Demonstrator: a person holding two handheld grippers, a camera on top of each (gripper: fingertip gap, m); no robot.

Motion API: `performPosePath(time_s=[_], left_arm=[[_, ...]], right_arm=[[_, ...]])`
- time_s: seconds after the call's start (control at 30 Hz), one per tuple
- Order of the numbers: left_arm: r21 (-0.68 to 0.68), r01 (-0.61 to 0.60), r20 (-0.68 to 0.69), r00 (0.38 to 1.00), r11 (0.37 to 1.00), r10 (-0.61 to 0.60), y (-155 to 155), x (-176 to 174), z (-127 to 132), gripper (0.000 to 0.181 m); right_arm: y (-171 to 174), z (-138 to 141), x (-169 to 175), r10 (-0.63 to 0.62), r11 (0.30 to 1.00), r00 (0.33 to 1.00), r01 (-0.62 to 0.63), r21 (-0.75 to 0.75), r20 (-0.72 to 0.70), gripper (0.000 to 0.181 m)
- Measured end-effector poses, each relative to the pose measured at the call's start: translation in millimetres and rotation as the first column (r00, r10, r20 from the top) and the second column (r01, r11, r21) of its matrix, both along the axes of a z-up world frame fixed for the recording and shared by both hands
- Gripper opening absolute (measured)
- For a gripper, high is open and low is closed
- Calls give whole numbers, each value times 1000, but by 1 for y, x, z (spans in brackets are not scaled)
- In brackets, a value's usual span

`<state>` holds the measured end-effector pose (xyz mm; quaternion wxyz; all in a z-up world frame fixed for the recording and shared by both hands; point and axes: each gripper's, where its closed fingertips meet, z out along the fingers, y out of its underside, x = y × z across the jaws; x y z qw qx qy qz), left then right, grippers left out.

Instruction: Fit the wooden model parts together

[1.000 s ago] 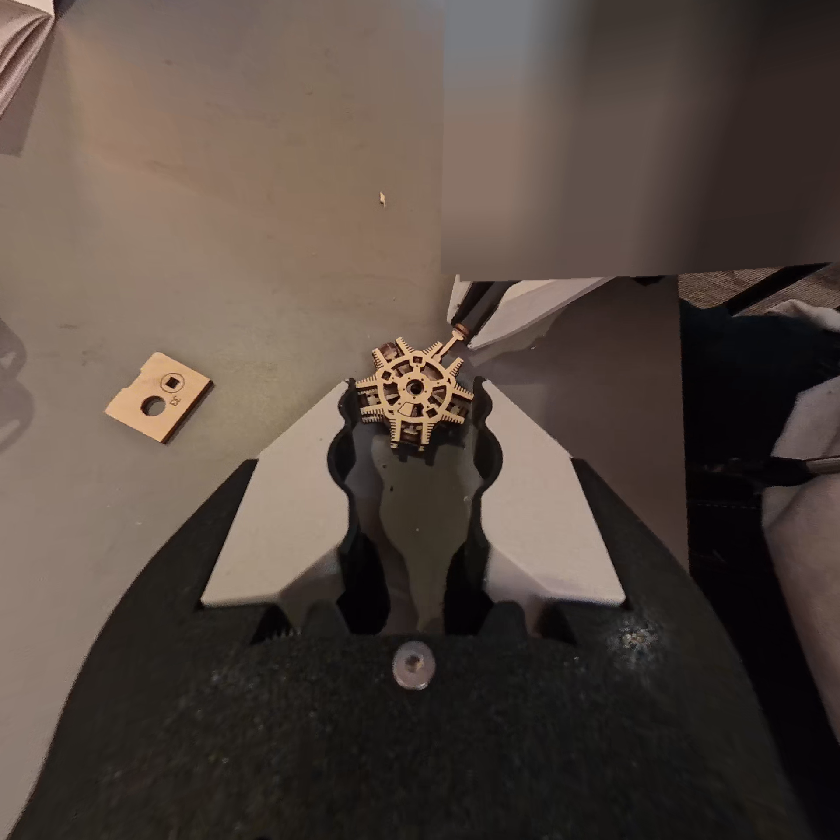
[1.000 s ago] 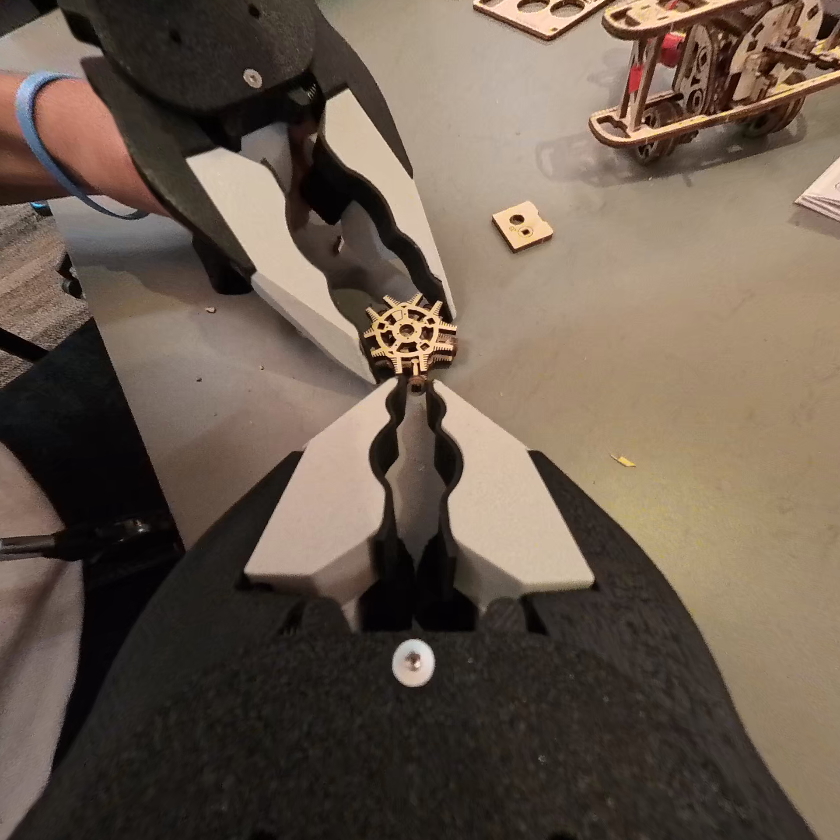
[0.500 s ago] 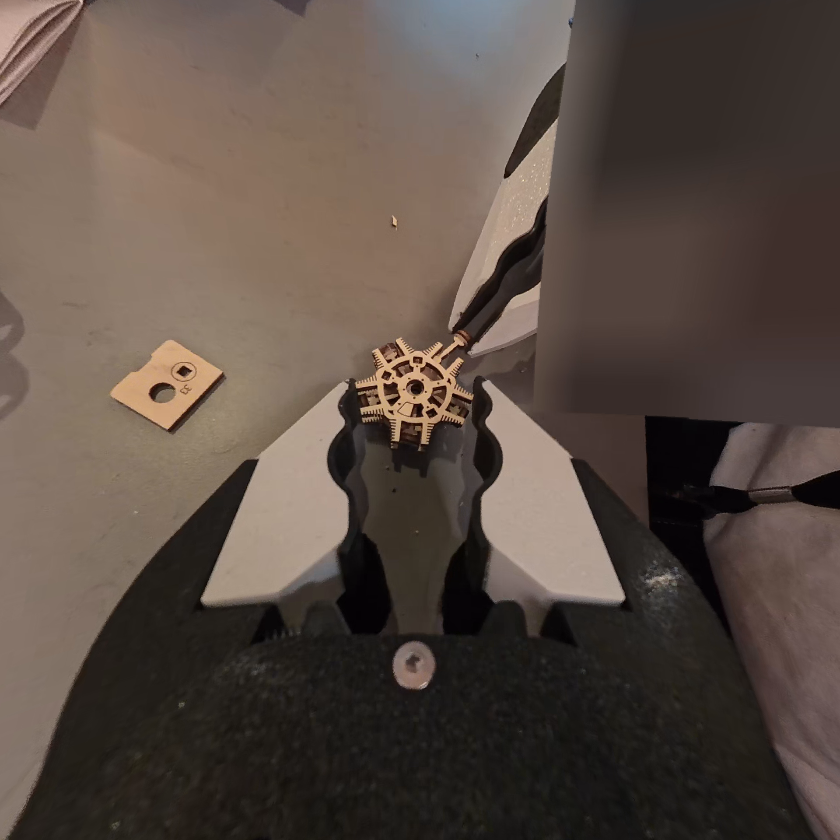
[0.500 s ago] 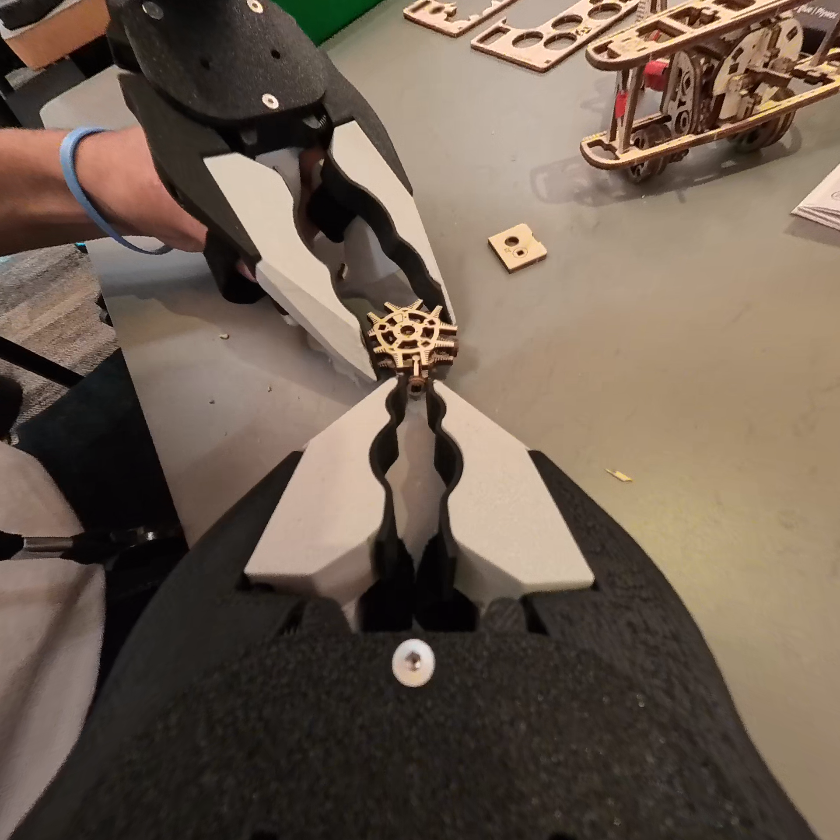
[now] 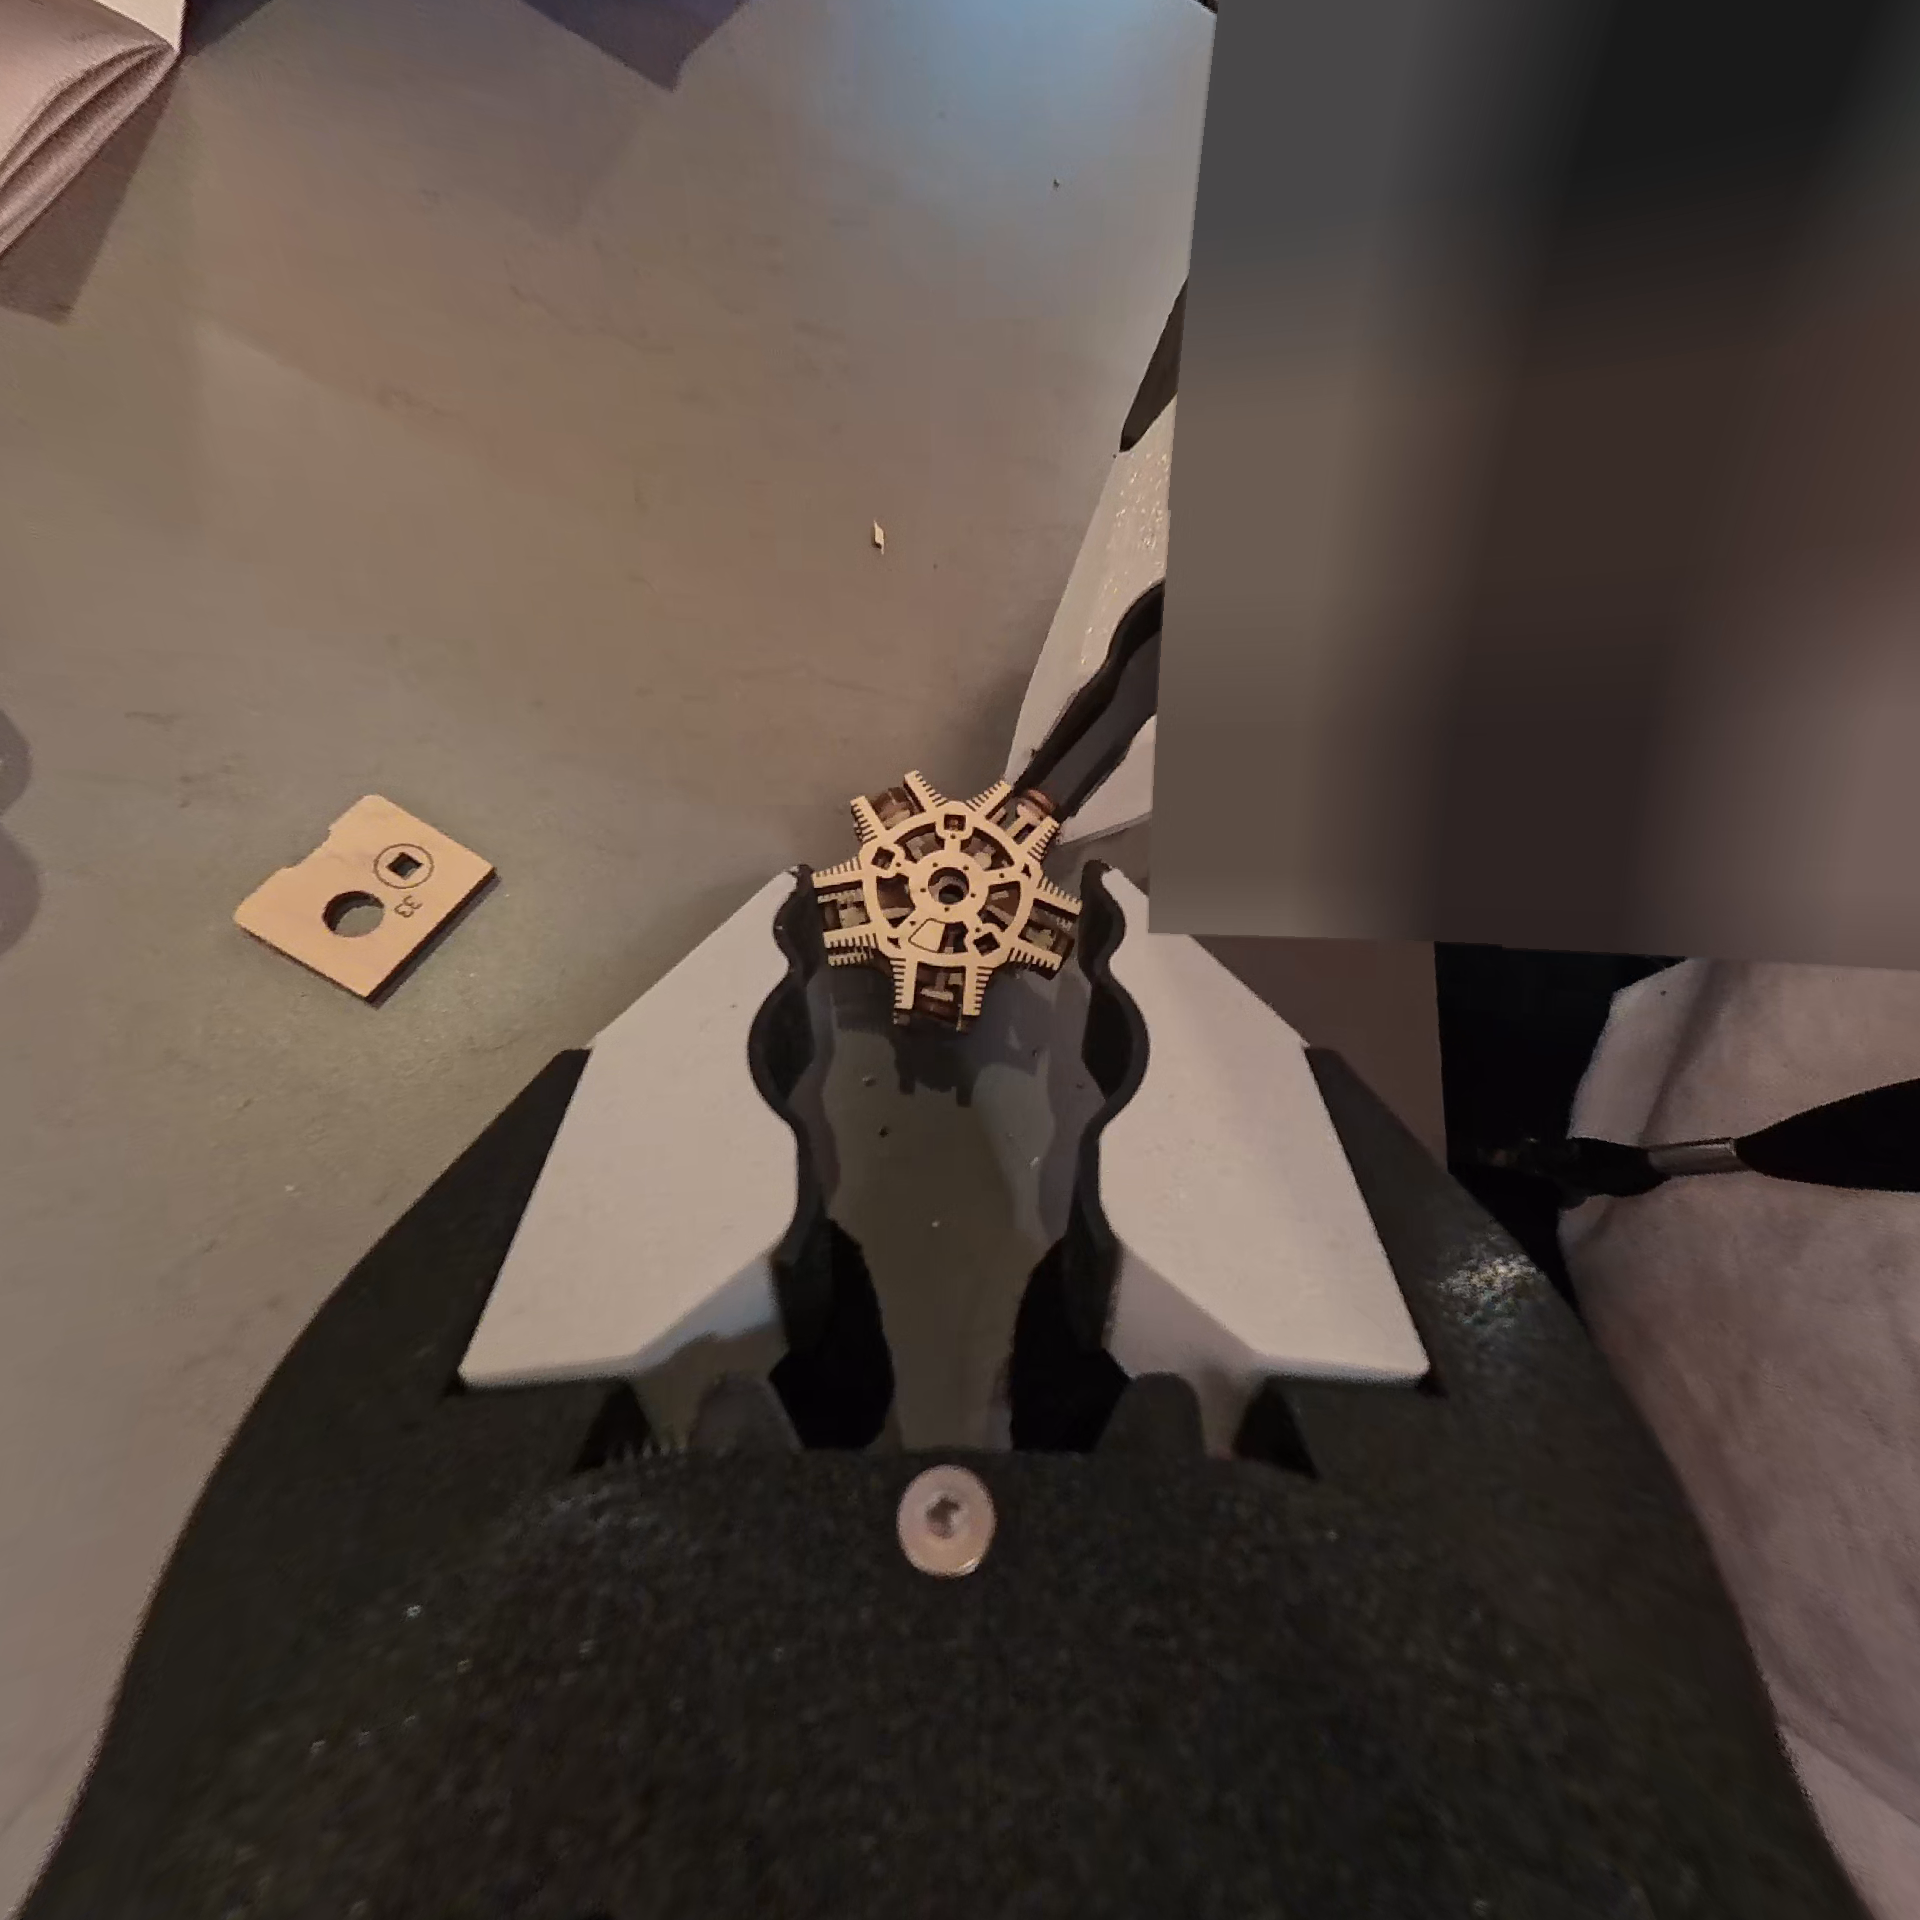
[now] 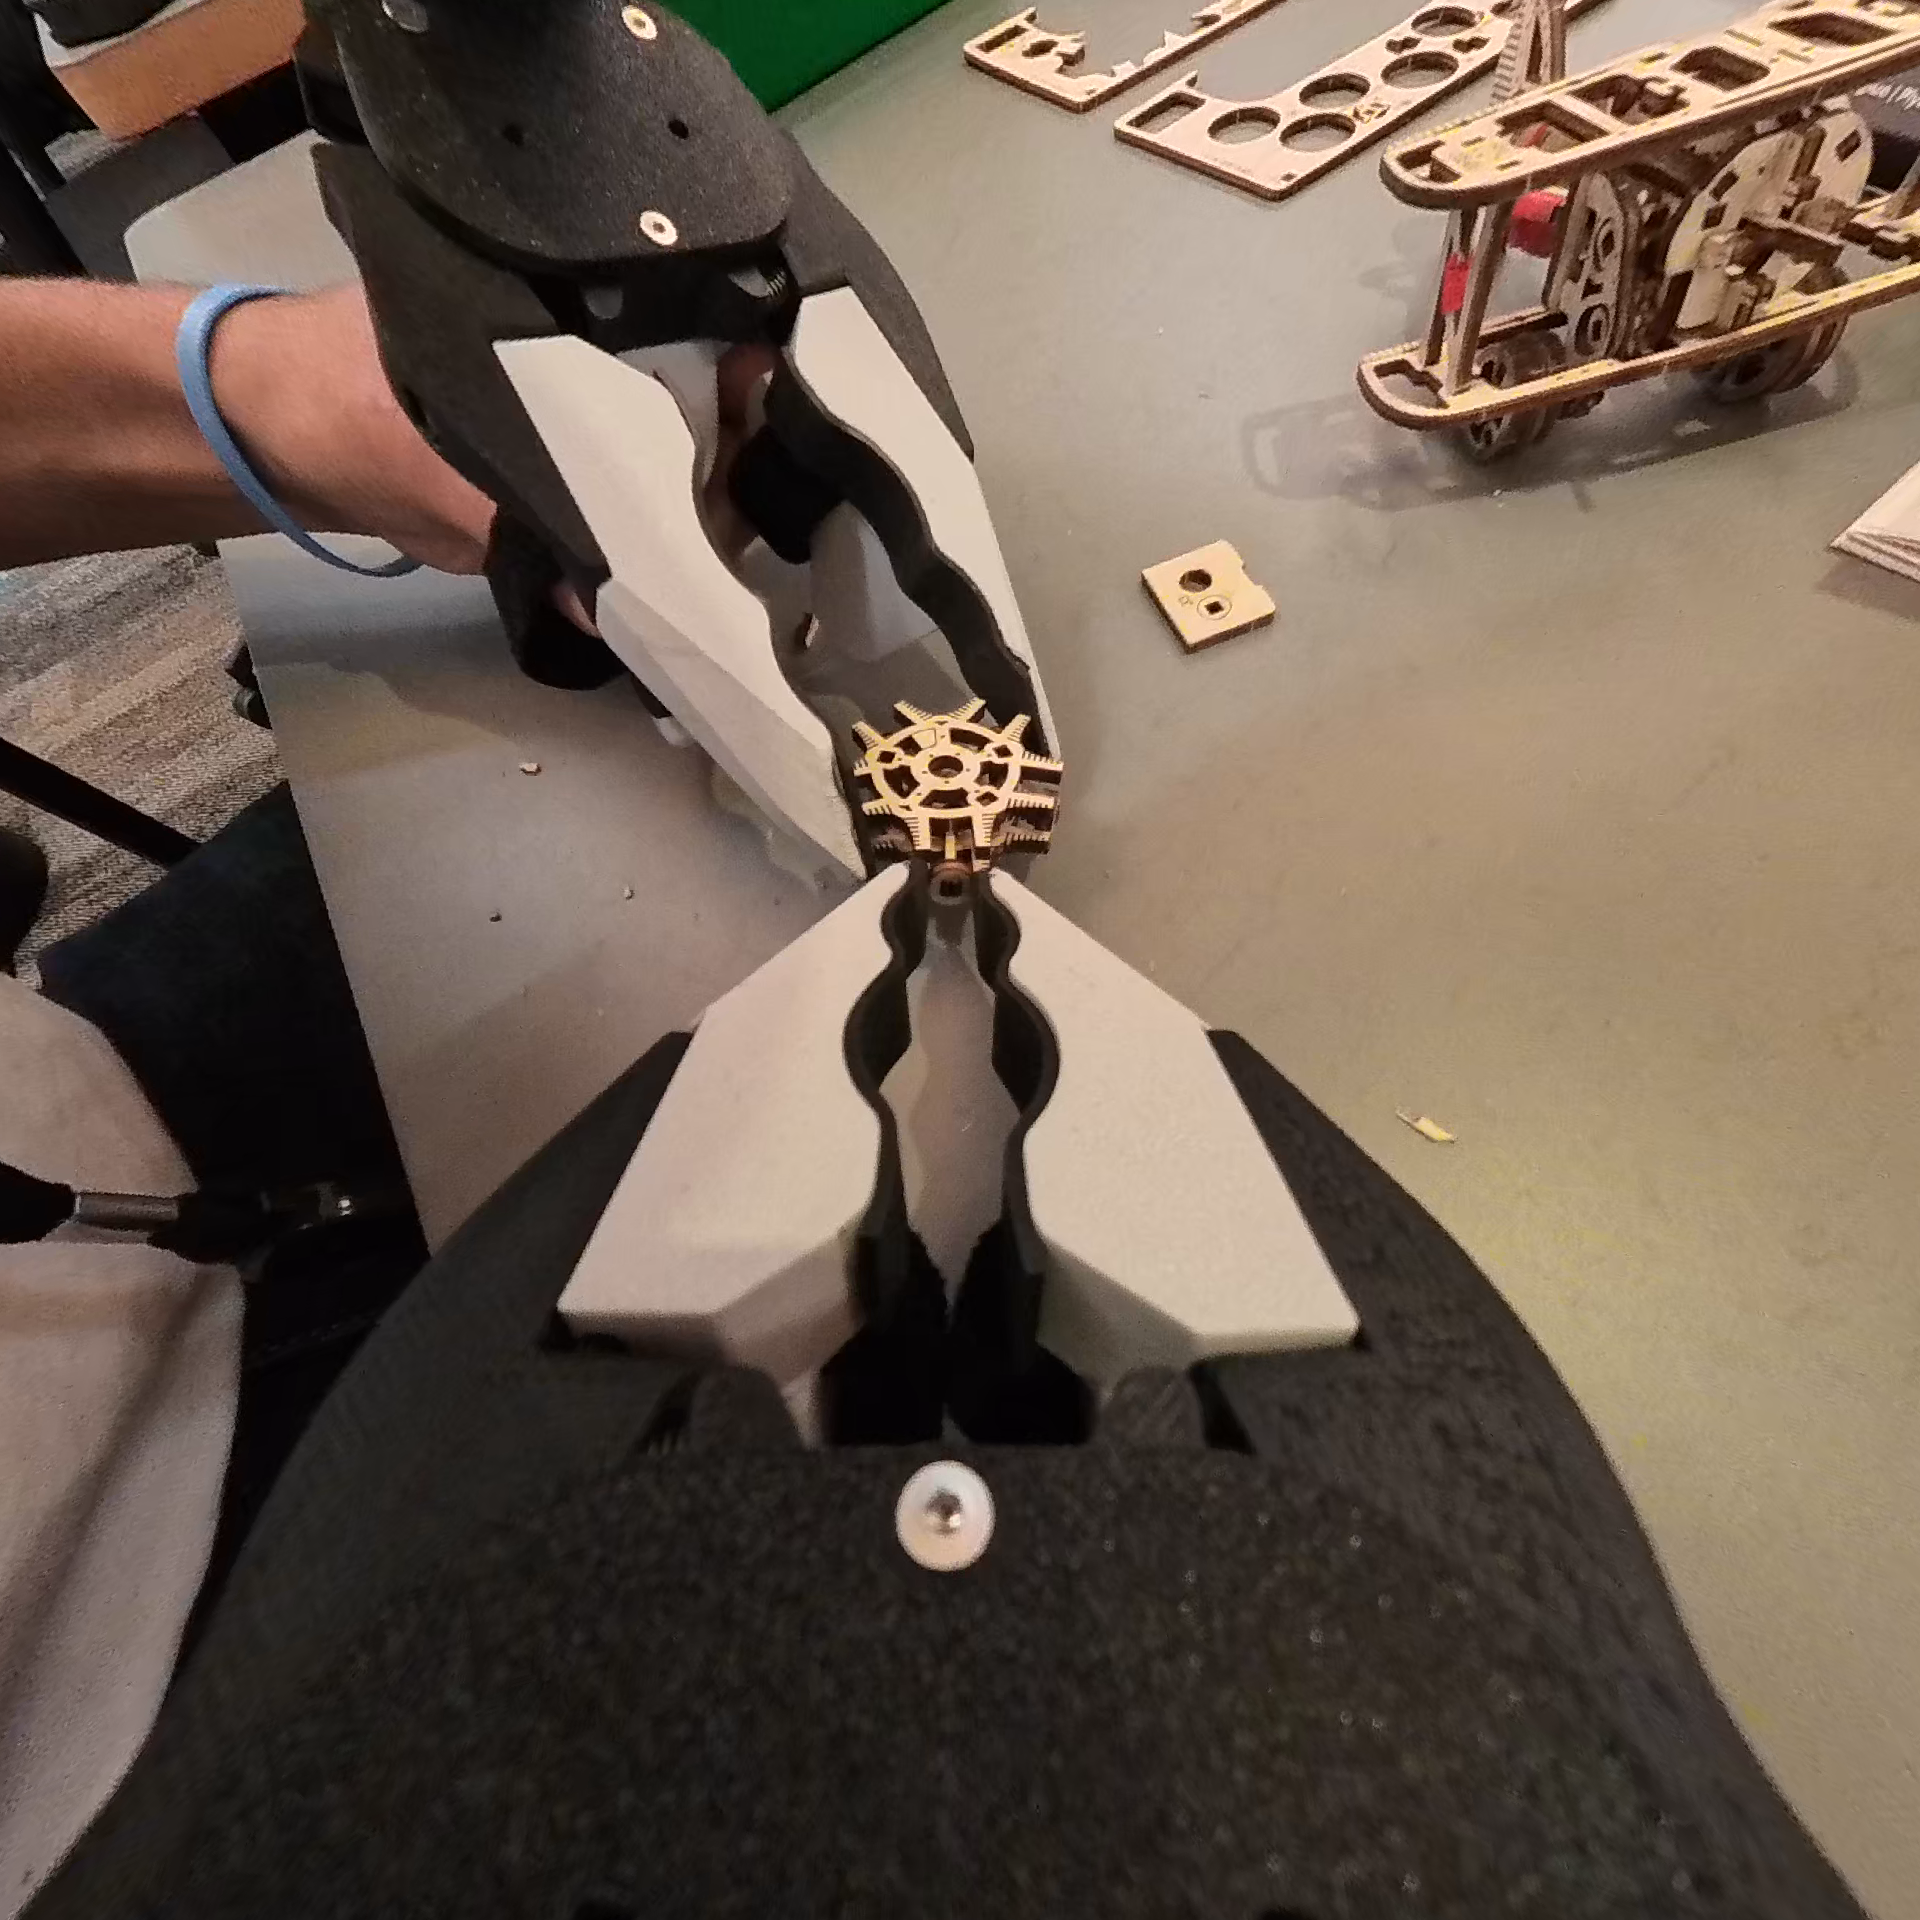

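In the left wrist view, the left tool [image 5: 945, 914] pinches the round wooden engine part [image 5: 943, 896] between its fingertips, above the grey counter [image 5: 520, 468]. A small square wooden plate [image 5: 366, 896] lies on the counter, well left of the engine part.

In the right wrist view, the right tool [image 6: 948, 883] is almost pressed together, pinching a small peg [image 6: 950, 881] at the near edge of the engine part [image 6: 956, 774]. A wooden airplane model [image 6: 1652, 239] stands far behind and right of the engine part.

Grey table [image 6: 1455, 935], warm light; patterned carpet floor [image 6: 94, 665] beside.
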<state>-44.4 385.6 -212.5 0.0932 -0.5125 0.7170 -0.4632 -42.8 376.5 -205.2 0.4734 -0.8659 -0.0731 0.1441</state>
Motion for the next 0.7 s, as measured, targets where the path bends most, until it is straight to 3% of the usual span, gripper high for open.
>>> performPosePath(time_s=[0.47, 0.7], left_arm=[[-66, -17, 18, 1000, 998, 18, 2, 2, 8, 47], [-133, -20, 24, 999, 991, 23, 2, 3, 15, 48]], right_arm=[[3, 9, 4, -78, 996, 996, 80, 49, -43, 7], [4, 16, 4, -57, 993, 998, 58, 104, -18, 7]])
